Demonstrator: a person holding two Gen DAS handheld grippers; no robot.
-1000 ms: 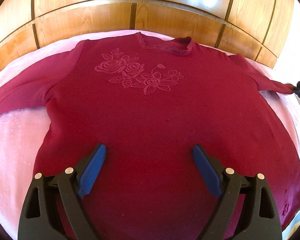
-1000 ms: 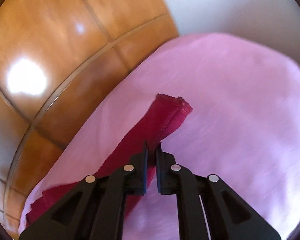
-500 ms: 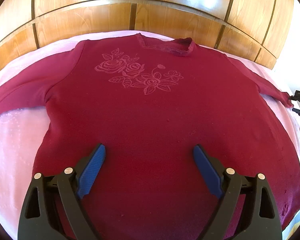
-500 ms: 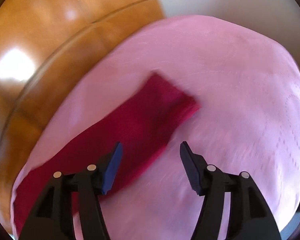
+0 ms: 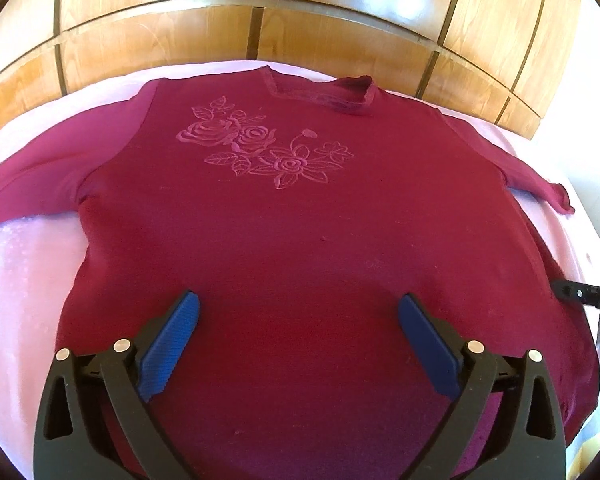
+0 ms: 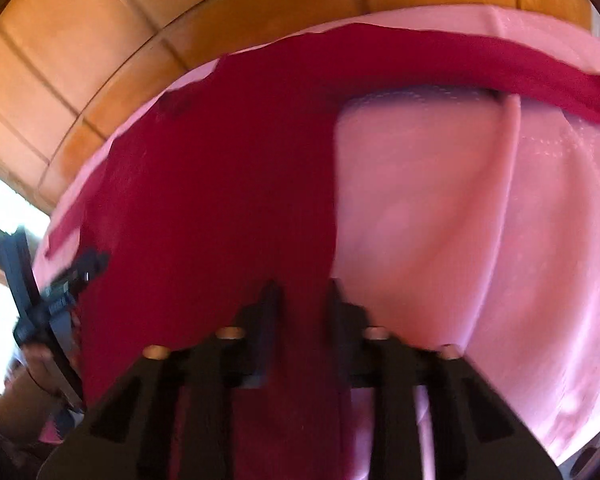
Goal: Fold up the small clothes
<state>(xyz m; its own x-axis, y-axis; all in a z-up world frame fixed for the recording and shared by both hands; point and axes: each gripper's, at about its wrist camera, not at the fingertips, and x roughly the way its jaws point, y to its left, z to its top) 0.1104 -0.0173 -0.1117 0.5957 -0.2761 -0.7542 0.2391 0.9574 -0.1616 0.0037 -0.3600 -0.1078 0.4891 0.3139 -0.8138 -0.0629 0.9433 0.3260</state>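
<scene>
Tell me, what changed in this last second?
The right tongs let go of the sleeve cuff, swung to the sweater's side edge, and their jaws have just been closing, with the edge seemingly between them. The left tongs stayed wide open above the sweater, which lies flat as before.

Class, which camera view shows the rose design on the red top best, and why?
The left wrist view: the rose design is sharp and whole on the chest of the red top, which is spread flat on the pink cover. The right wrist view is blurred and shows only plain red cloth, no design.
</scene>
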